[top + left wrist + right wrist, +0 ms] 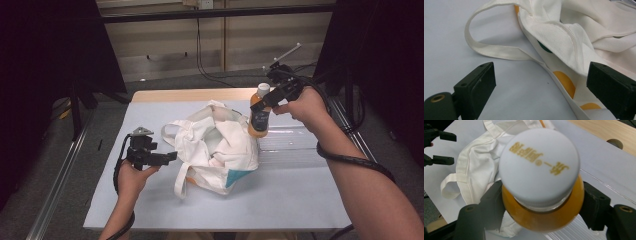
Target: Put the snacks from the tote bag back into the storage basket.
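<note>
1. The orange drink bottle (260, 116) sits right between the 2 jaws of the right gripper (541, 207), which are clamped on its upper body just under the white cap (539, 165). 1 black jaw presses each side of the orange shoulder.
2. Its long axis runs pretty much upright in the high view, cap up and leaning a touch toward the far side, bottom end hanging over the edge of the white tote bag (215, 145). The right gripper view looks almost straight down on the cap, gold lettering on top.
3. The bottle's lower end is touching or just above the bag's far-right rim; can't tell which.
4. The left gripper (541, 82) has its jaws spread wide, nothing between the pads but bare tabletop and a bit of bag fabric. The bag's seamed edge, with yellow dots on it, runs up against the jaw at the right of that view, while the other jaw is well clear of it.
5. A loop handle (491, 47) of the bag lies flat just past the left gripper's fingertips.
6. Everything's on a pale blue-grey table cover (280, 200), the bag crumpled in the middle, the left hand (132, 177) low beside it.
</note>
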`<state>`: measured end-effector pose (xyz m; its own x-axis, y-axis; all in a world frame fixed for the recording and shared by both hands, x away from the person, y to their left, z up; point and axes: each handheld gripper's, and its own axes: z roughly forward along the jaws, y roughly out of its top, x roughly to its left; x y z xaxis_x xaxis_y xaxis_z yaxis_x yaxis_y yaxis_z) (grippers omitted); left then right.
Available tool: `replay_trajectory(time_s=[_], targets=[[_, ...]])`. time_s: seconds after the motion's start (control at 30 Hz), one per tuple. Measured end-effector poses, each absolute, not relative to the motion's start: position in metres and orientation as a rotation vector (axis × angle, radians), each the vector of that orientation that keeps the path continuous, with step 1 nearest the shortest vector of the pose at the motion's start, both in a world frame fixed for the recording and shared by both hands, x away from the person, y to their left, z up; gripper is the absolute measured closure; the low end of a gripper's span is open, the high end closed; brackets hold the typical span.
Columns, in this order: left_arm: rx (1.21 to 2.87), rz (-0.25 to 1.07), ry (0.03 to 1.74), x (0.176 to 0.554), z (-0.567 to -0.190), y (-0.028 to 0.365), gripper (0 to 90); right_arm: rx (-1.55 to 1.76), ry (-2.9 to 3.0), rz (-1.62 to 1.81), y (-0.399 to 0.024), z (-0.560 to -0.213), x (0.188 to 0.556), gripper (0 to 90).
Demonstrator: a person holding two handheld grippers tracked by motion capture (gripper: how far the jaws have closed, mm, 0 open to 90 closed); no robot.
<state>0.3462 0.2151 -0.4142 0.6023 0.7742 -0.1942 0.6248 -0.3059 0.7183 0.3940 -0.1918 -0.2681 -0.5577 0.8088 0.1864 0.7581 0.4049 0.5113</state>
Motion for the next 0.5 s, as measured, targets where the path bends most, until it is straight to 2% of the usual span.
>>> replay_trajectory(time_s=[0.5], targets=[[2.028,0.234,1.105,0.346,-0.414,0.215,8.7,1.468,2.531,0.837,-0.208,-0.272,0.394,30.4]])
